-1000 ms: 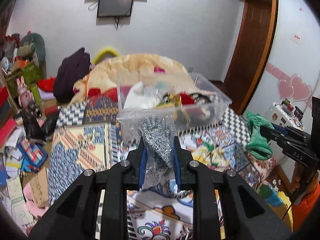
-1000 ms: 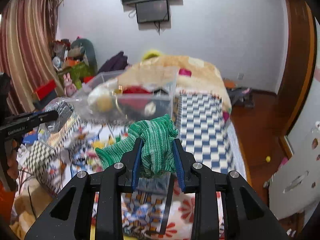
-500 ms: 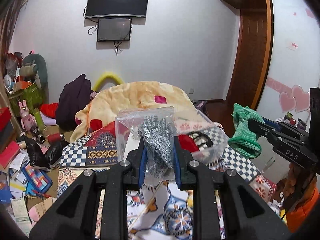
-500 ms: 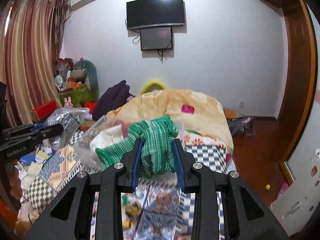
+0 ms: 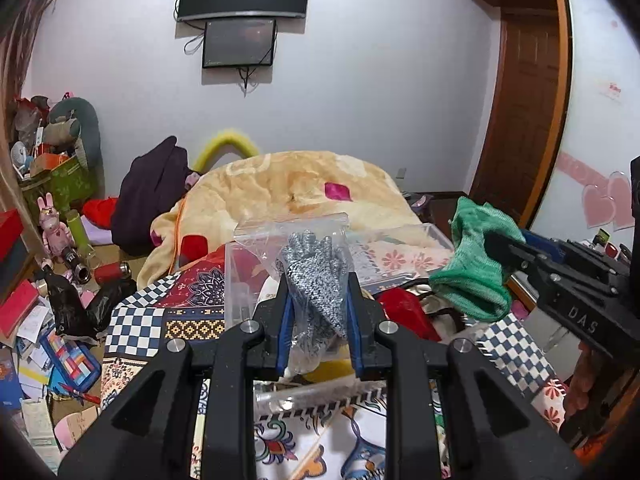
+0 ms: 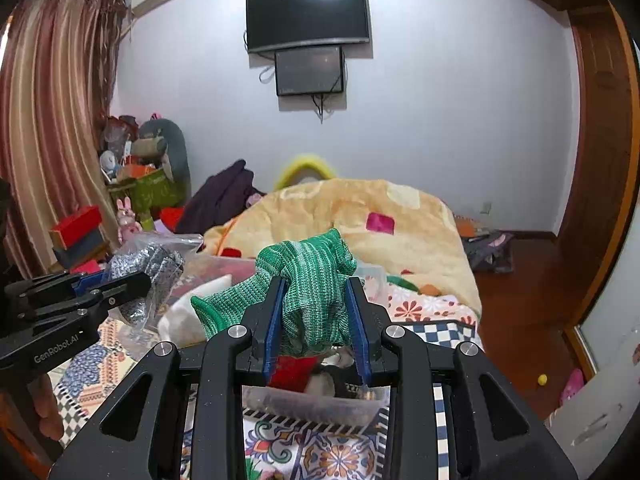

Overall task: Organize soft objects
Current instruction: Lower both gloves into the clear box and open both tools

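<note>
My left gripper (image 5: 318, 312) is shut on a clear plastic bag holding grey speckled gloves (image 5: 314, 276); the bag also shows at the left of the right wrist view (image 6: 148, 268). My right gripper (image 6: 316, 312) is shut on a green knitted glove (image 6: 308, 280), which also shows at the right of the left wrist view (image 5: 472, 272). Both grippers hover over a clear plastic bin (image 6: 312, 402) on the patterned bedspread. The bin holds red, white and black soft items.
A beige blanket (image 5: 296, 188) is heaped behind the bin. A dark garment (image 5: 148, 196) lies at the bed's far left. Clutter and a pink rabbit toy (image 5: 54, 228) cover the floor at left. A wooden door (image 6: 600, 160) stands at right.
Both grippers have moved up and forward with their loads. The bin, once ahead of them, now lies close beneath the fingers, and the wall with the screens has come into view.
</note>
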